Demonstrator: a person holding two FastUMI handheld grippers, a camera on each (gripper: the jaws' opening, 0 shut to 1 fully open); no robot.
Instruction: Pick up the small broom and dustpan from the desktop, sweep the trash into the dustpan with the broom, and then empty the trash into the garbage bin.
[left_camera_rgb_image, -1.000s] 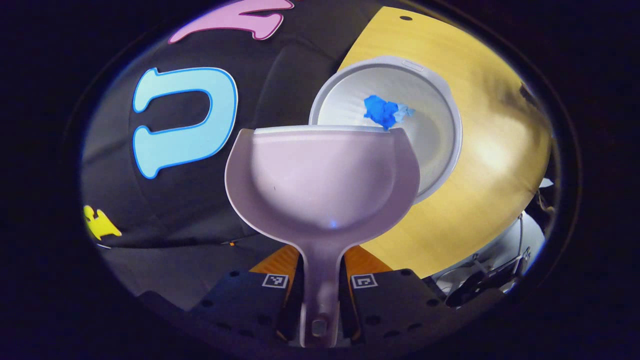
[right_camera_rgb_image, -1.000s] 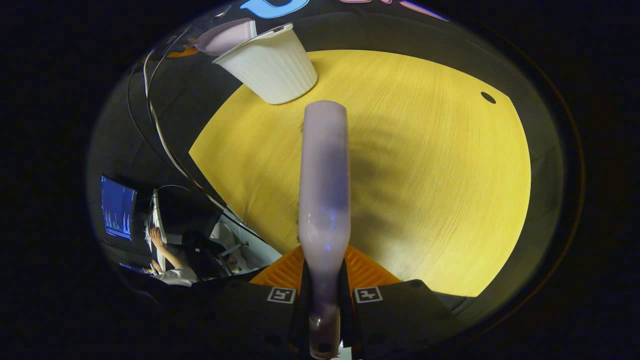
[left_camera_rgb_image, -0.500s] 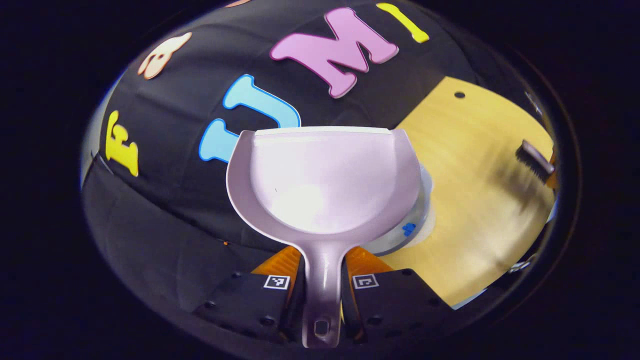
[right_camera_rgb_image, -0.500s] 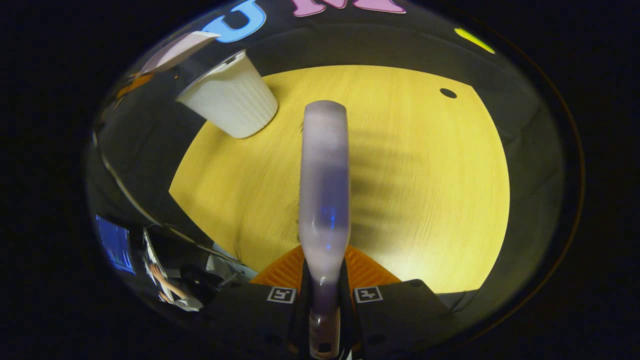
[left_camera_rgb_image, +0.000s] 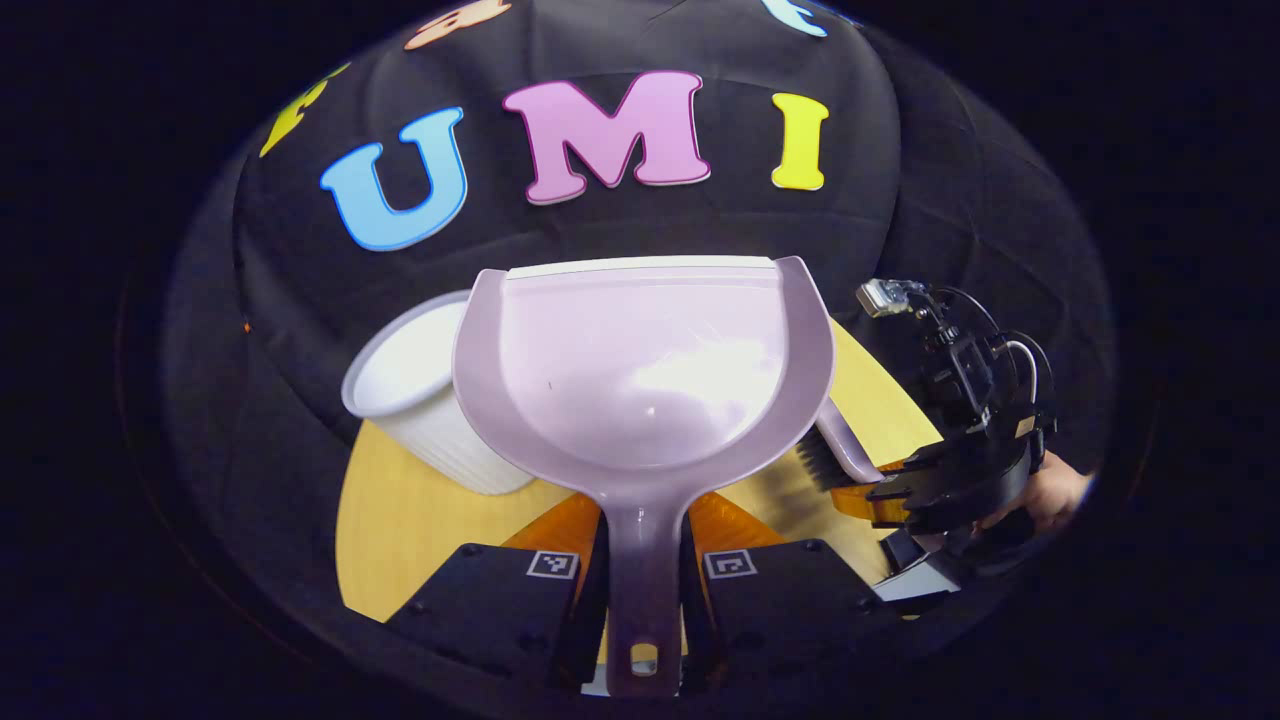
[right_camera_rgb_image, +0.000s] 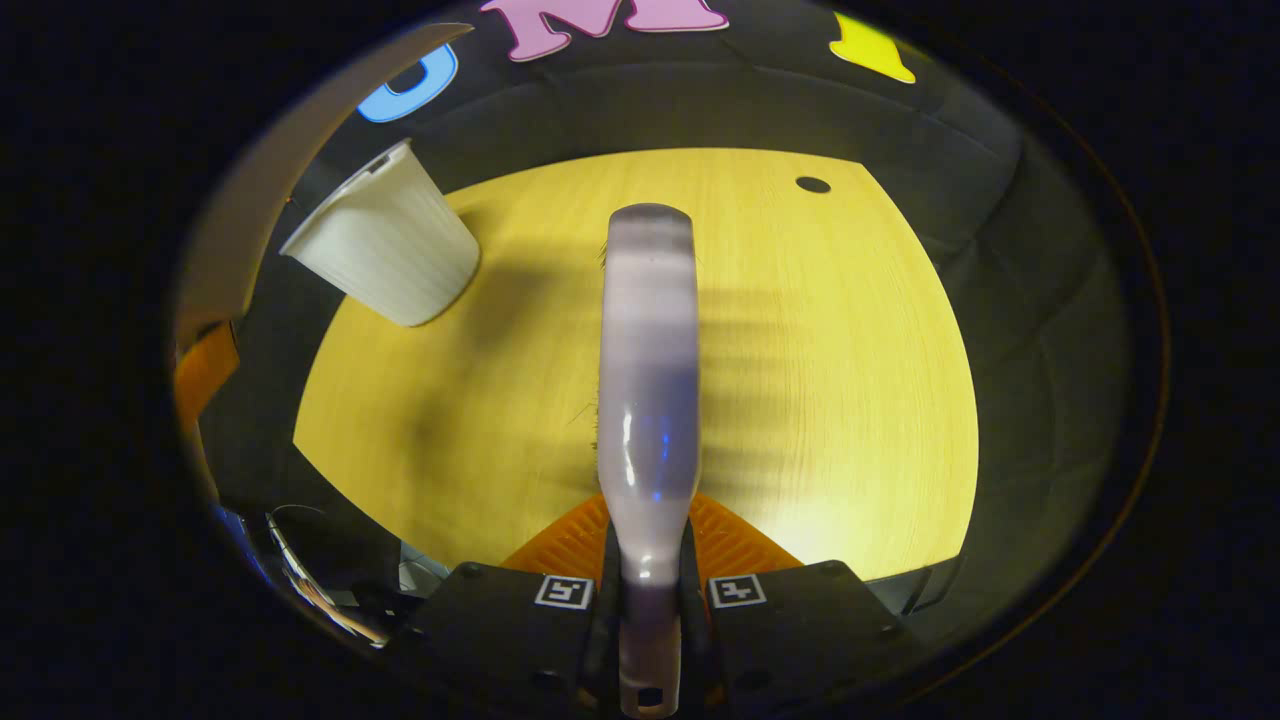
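— While I hold it level above the surface (left_camera_rgb_image: 400, 520), where is the dustpan (left_camera_rgb_image: 640, 370)?

— Out ahead of my left gripper (left_camera_rgb_image: 640, 585), its scoop bare. My fingers pinch its narrow handle from both sides. Just beyond its left edge stands the white garbage bin (left_camera_rgb_image: 420, 410), at the far left of the surface.

— How does it handle?

— I judge it light, stiff plastic, smooth enough to twist in the grip, so the handle near the scoop is the place to hold.

— And the right?

— My right gripper (right_camera_rgb_image: 648, 600) is pressed onto the broom (right_camera_rgb_image: 648, 380) by its handle, the broom pointing away over the surface. From the left gripper view, a hand (left_camera_rgb_image: 1050, 495) holds it low at the right, bristles downward.
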